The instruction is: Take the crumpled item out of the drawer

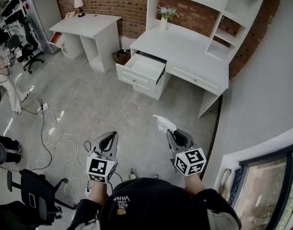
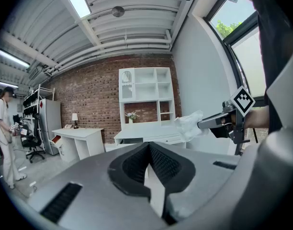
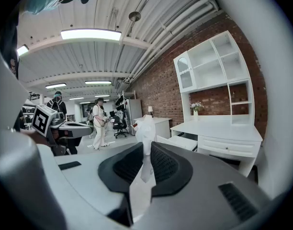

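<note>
Right gripper view | crumpled item (image 3: 146,127) clamped between right tongs (image 3: 146,146)

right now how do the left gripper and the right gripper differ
The right gripper is clamped on the white crumpled item; the left gripper is shut on nothing. The right gripper sits nearer the wall, the left gripper nearer the cables. Both point toward the open drawer.

Floor (image 1: 103,104) ahead open — drawer (image 1: 142,70) juts out
</note>
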### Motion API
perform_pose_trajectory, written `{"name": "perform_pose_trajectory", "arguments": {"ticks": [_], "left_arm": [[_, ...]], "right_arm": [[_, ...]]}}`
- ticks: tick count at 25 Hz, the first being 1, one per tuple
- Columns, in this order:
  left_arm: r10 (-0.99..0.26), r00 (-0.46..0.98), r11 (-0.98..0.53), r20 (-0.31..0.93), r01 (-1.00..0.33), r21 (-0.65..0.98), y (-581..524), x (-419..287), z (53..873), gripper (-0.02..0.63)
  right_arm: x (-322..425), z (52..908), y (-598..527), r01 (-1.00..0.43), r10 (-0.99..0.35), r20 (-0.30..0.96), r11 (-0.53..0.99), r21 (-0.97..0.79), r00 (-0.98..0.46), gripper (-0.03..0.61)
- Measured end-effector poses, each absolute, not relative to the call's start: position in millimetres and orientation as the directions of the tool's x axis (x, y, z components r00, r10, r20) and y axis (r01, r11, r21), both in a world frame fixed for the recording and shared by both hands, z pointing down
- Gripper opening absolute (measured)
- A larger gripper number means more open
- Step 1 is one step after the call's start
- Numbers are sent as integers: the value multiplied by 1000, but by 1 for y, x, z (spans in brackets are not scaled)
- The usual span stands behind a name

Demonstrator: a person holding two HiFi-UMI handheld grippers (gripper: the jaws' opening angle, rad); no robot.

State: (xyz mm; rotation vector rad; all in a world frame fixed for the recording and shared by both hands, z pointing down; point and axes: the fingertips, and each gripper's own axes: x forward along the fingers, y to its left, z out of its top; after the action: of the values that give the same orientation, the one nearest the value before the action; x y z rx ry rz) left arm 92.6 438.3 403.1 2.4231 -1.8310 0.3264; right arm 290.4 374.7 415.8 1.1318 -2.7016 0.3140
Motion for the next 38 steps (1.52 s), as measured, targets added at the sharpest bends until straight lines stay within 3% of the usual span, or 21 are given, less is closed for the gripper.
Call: {"name": "perform_pose_trajectory", "arguments": {"ticks": [23,38], "left_arm": [[-916,322,-337,238,-941,-27,400,19,431,6],[-943,232,-250,239,-967,-48,267,-3,428,6]], "right_arm": [[238,425,339,-792,-751,254,589,-158,-609,46],[212,435,189,-736,-691,255,654,-177,-676,44]]}}
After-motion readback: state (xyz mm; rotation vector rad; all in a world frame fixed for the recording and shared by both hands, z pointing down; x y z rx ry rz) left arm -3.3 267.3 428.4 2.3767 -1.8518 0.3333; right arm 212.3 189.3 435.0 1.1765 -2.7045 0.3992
